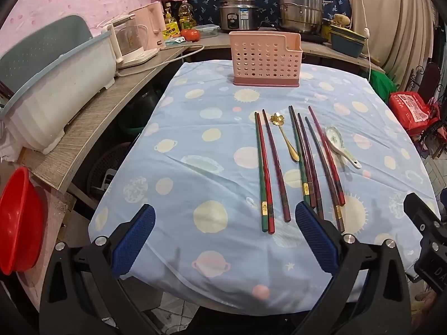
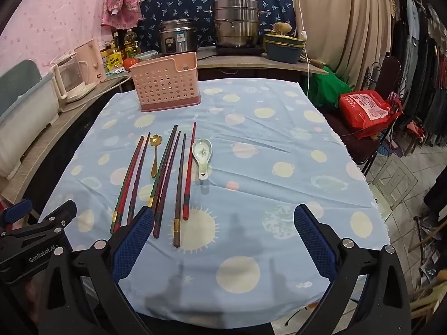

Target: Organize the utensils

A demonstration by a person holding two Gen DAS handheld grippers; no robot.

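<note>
On the table point(image 1: 178, 167), the perforated utensil holder point(image 1: 266, 59) stands at the far side, and nearer lie the chopsticks point(image 1: 264, 173) side by side, a metal spoon point(image 1: 285, 136) among them and a ceramic spoon point(image 1: 339, 146) at their right.

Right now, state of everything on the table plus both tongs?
Left tongs: open, holding nothing, above the table's near edge.
Right tongs: open, holding nothing.
Pink holder: upright at the far end; no utensil shows in it.
Chopsticks: loose, lying flat on the cloth, not sorted.
Gold spoon: lying flat among the chopsticks.
White spoon: lying bowl up, right of the chopsticks.
Tablecloth: spread out, slightly wrinkled.
</note>
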